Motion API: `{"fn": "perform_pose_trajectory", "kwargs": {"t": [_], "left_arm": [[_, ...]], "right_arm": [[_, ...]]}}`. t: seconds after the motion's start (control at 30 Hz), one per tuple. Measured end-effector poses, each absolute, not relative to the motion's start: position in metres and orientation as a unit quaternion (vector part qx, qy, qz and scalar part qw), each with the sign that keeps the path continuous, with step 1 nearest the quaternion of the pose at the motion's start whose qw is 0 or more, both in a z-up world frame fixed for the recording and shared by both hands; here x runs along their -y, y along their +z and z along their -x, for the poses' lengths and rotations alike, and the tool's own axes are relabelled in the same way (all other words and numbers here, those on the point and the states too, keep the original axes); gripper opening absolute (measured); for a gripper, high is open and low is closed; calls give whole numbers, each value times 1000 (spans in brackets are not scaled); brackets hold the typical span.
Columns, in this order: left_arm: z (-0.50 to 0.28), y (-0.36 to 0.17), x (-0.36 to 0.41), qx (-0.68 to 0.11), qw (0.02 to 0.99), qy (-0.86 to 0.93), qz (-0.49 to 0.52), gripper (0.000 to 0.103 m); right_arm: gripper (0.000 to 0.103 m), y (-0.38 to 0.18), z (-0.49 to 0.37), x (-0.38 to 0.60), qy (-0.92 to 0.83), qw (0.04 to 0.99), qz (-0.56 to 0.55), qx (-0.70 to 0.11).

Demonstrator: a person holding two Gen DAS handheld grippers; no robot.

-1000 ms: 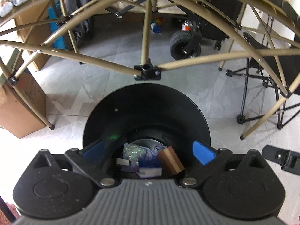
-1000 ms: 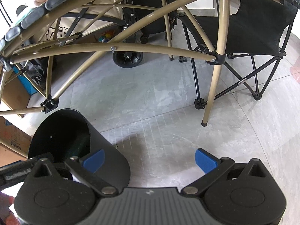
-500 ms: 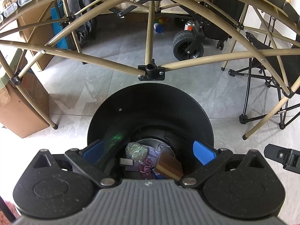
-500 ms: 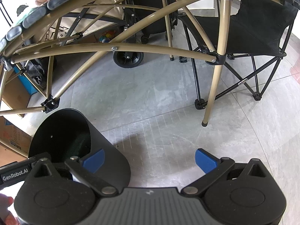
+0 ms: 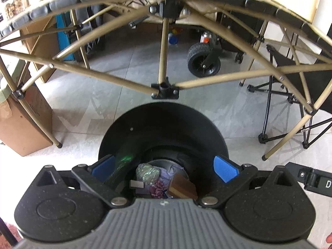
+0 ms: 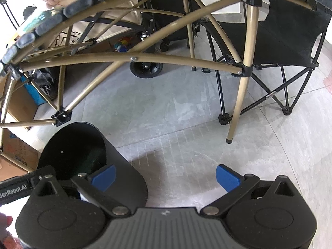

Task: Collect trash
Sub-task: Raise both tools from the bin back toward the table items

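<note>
Trash (image 5: 164,181) heaped at the bottom of the black bin (image 5: 161,124), lower centre of the left wrist view: crumpled plastic, brown block. Left gripper (image 5: 164,167) wide open above it, empty. From the right wrist, only the bin's outer wall (image 6: 124,178), lower left; contents hidden. Right gripper (image 6: 166,176) spread wide over grey floor tiles (image 6: 176,124), empty.

One bin (image 5: 164,128), two grippers (image 5: 164,167)

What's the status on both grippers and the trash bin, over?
Left gripper open, empty, over the black bin. Right gripper open, empty, above bare floor beside the bin. Wrappers and brown block lie at the bin's bottom. Nothing in the way.
</note>
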State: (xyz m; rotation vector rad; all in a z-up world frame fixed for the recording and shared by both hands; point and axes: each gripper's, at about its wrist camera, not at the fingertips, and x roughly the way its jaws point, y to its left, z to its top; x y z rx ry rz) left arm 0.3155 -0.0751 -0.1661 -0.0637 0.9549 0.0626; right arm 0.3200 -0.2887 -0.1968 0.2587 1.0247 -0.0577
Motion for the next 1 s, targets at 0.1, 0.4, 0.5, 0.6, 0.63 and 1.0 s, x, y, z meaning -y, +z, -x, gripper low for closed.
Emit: {"fn": "perform_pose_trajectory", "kwargs": {"t": [0.1, 0.4, 0.5, 0.6, 0.63, 1.0], "left_arm": [[-311, -157, 74, -445, 895, 27, 33, 103], [-294, -121, 73, -384, 923, 13, 33, 103], [-288, -106, 72, -358, 933, 6, 37, 103], [-282, -94, 71, -333, 942, 6, 37, 103], [-279, -90, 71, -325, 945, 4, 38, 103], [-266, -56, 58, -282, 958, -3, 58, 103]], "right_arm": [[103, -190, -318, 288, -21, 867, -124, -482], [103, -159, -307, 286, -5, 888, -119, -444], [103, -144, -300, 286, 1, 898, -119, -423], [103, -128, -292, 285, 6, 909, -119, -399], [103, -123, -290, 285, 8, 912, -119, -392], [103, -64, -273, 275, 20, 945, -114, -307]]}}
